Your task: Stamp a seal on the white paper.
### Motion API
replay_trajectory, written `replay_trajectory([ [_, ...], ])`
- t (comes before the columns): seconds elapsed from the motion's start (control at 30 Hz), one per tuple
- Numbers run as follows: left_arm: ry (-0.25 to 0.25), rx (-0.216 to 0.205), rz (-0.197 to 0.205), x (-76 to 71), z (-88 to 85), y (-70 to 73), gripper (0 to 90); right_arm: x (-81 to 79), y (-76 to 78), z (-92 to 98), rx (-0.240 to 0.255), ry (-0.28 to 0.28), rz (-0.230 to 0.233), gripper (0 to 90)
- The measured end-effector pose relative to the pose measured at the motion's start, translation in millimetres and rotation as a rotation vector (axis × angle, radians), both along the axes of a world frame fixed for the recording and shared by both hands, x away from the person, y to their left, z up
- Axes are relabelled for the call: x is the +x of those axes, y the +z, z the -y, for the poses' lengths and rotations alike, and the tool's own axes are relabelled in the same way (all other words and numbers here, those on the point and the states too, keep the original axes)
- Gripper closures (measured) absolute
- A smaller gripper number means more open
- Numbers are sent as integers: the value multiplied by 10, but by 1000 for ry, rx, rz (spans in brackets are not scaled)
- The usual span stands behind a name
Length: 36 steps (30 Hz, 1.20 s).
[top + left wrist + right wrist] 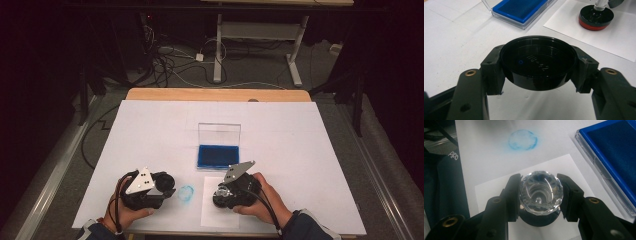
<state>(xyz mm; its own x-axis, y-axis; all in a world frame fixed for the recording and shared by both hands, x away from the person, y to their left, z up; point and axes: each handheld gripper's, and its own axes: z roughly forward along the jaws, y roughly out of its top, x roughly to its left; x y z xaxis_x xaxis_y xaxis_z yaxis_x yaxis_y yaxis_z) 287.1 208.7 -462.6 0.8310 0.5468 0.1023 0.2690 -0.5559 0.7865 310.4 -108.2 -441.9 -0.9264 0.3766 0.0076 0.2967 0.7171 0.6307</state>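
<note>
A round stamp [596, 17] with a black base and red band stands on a small white sheet [599, 37]. My right gripper [541, 195] is shut on its clear faceted handle [541, 190], low at the table's front centre [223, 192]. To its left my left gripper [538, 72] is shut on a round black cap [538, 65], held a little above the white table cover, hollow side toward the camera. Between the two hands lies a smudged blue ring print [186, 193] on the cover. Just beyond the hands lies the blue ink pad [218, 155], its clear lid [219, 134] raised upright.
White paper [150, 130] covers most of the wooden table [215, 94]. Beyond the far edge are floor cables [170, 65] and a white table frame [255, 35]. A dark sleeve [446, 182] shows at the left of the right gripper view.
</note>
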Motion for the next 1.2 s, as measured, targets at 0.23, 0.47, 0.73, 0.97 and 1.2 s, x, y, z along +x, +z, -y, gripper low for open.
replay_trajectory([
  [0.23, 1, 1, 2, -5, -1, 4, 365, -17, -7, -2, 3, -6, 13, 578],
  [0.47, -2, -1, 1, -4, -1, 3, 365, -26, -7, -2, 1, -7, 16, 577],
  [0.73, -2, -3, 3, -8, 3, 7, 365, -22, -13, 3, 5, 3, 17, 577],
  [0.97, -2, -2, 4, -11, 5, 9, 365, -20, -15, 8, 5, 5, 17, 577],
  [1.2, -4, -2, 1, -15, 15, 7, 365, -8, -21, 18, 15, 9, 7, 576],
])
